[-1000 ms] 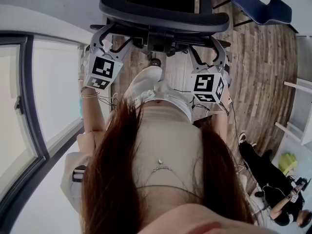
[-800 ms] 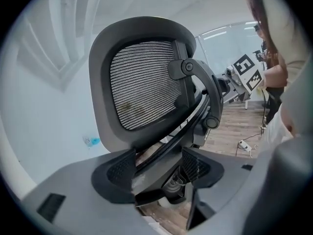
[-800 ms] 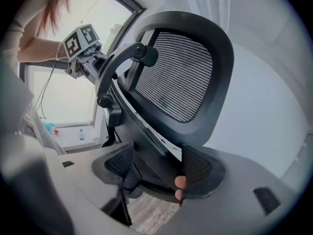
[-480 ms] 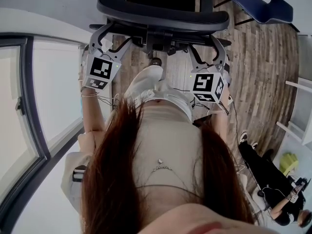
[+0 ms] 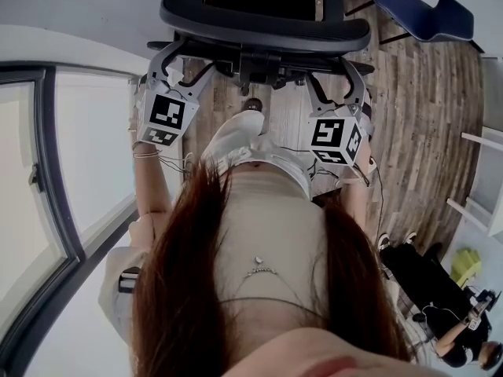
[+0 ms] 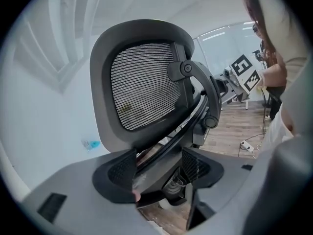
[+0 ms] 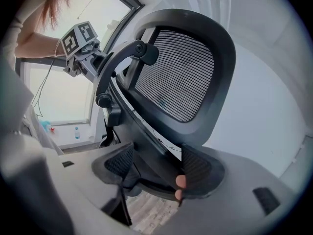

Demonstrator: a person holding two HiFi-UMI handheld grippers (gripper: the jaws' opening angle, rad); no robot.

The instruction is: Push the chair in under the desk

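We hold the left claw and right claw each clenched on the back frame of the chair, which stands straight ahead on the wooden floor, presumably so both sides push evenly.

No legible text or numbers.

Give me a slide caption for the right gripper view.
Right gripper clamped on the office chair frame, just below its mesh panel.
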